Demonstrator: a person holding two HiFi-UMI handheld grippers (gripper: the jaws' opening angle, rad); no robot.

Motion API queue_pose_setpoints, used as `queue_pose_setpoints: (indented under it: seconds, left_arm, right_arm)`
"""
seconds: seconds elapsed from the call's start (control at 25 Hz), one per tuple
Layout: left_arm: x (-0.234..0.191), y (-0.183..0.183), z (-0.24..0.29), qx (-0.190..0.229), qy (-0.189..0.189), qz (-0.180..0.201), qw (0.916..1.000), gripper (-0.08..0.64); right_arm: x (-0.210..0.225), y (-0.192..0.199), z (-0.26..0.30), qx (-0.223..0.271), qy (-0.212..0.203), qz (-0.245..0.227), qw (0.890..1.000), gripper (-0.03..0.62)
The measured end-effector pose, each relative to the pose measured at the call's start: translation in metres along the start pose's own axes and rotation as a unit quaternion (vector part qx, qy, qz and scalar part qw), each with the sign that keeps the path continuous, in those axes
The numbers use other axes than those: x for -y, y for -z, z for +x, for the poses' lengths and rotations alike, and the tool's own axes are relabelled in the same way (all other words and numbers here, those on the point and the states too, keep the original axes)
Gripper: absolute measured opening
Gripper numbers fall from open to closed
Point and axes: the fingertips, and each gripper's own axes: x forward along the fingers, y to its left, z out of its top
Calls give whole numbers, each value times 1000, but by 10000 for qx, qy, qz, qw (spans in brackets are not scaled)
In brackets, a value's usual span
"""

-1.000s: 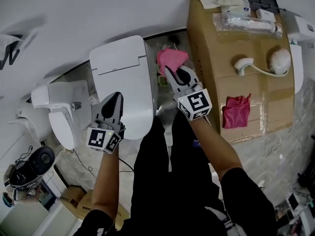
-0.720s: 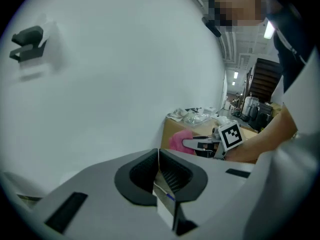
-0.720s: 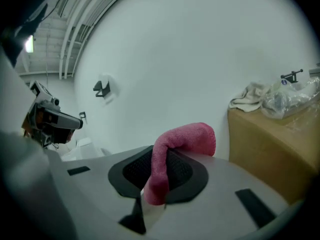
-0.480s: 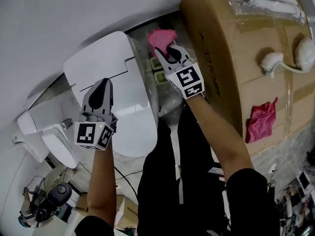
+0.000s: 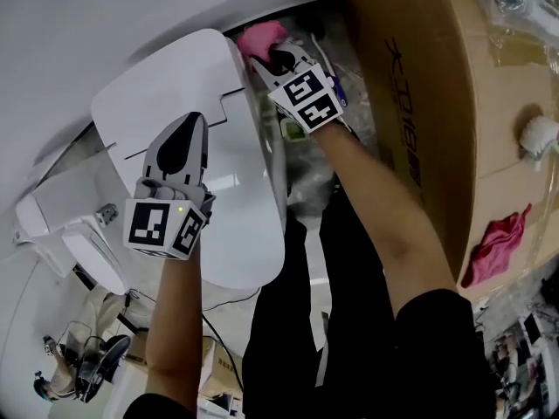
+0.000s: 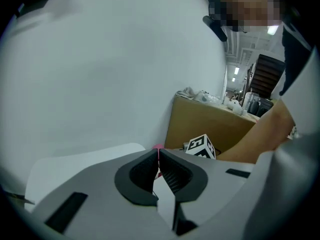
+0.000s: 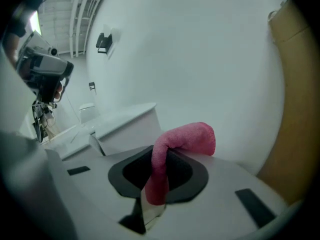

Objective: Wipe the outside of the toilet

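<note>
While closing on the rear corner, stage: approach w/ cloth, rubbing judged not begun.
Carton (image 5: 419, 120): big brown box, just right of toilet (image 5: 201, 155); narrow gap between, prob. reason for R arm reaching in from above.
Toilet: white, lid down, tank end twd wall; outer shell = surface to wipe.
2nd toilet (image 5: 61, 225): to the left, apart, not in play.
L gripper (image 5: 188, 127): over closed lid, aimed at wall; jaws pressed together, nothing between. Likely parked or steadying; touching lid or not, can't tell.
R gripper (image 5: 266, 55): at toilet's rear right corner, by the gap; jaws pinching pink cloth (image 5: 259, 37).
Pink cloth: bunched ahead of jaw tips, prob. to put fabric rather than plastic against porcelain; at the corner, contact unclear.
Spare cloth (image 5: 496, 250): pink, lying on carton, well apart from the work.
Brush (image 5: 537, 133): on carton, at frame edge.
Head view only: whole layout, both arms, gap, spare cloth.
R gripper view only: cloth (image 7: 187, 139) looped over the jaws, one end trapped down between them; tank flank ahead, 2nd toilet beyond.
L gripper view only: jaw pads edge to edge; past the tips a sliver of pink and R gripper's marker cube (image 6: 200, 146), carton behind.
</note>
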Motion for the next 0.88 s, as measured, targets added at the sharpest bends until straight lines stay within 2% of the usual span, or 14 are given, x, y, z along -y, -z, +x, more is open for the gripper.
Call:
queue_pose_setpoints:
  seconds: [0.2,0.44,0.64,0.88]
  left_arm:
    - [-3,-10,10,189,103,-13,9998,21]
    - [2,-6,11,193,215,-121,9995,21]
    - [4,-3,3,280,127,-83,9995,21]
    - [18,5,-4,193,300,-109,9993,21]
  right_arm:
    - [2,-3,31,-59,-424,-89,9990,72]
    - [-2,1,33,35,-999,313,9945,71]
    - [-13,11,21,74,-1088,347,9934,71]
    - [-40,36,-5,59,-1170,538,9917,69]
